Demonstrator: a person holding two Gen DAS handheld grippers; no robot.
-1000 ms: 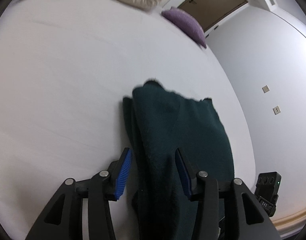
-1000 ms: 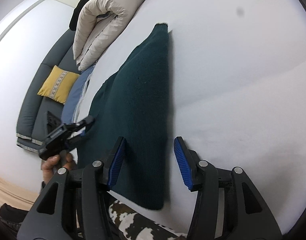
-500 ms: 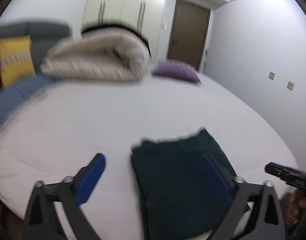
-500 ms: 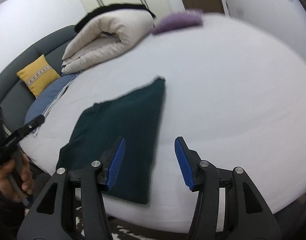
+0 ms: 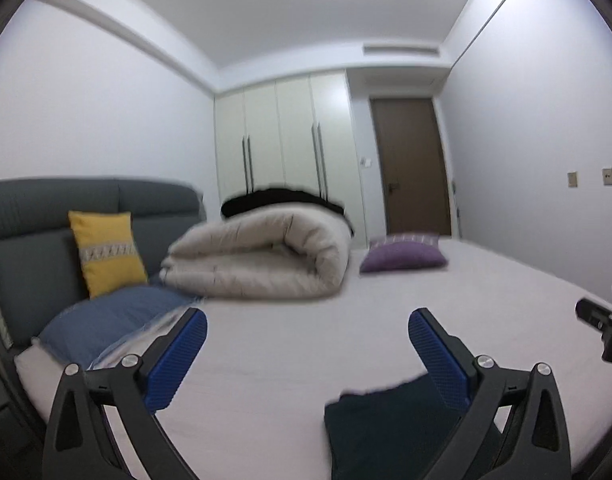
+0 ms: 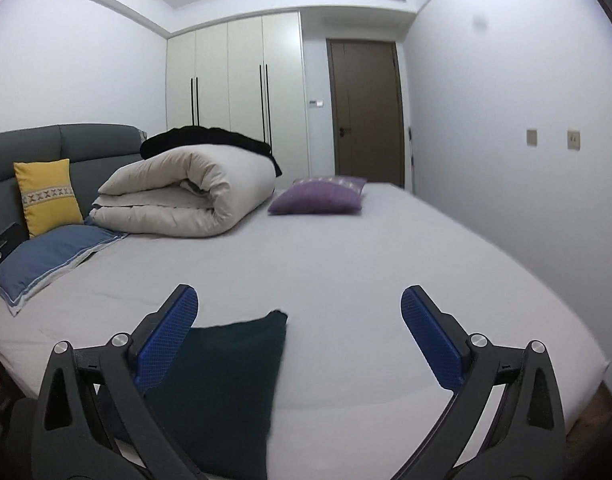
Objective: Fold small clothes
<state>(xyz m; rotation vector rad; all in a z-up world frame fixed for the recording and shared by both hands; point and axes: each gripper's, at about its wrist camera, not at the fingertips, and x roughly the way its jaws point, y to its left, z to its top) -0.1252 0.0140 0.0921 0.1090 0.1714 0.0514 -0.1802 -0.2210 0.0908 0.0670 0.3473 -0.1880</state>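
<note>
A folded dark green garment lies flat at the near edge of the bed, on its pale sheet, touched by neither tool. The left gripper and the right gripper both hang above that near edge with their blue-padded fingers spread fully wide and nothing between them, the jaws of each having just been opening. Farther back on the bed lie a rolled beige duvet, a purple cushion to its right, and a blue pillow and a yellow cushion on the left against the grey headboard.
</note>
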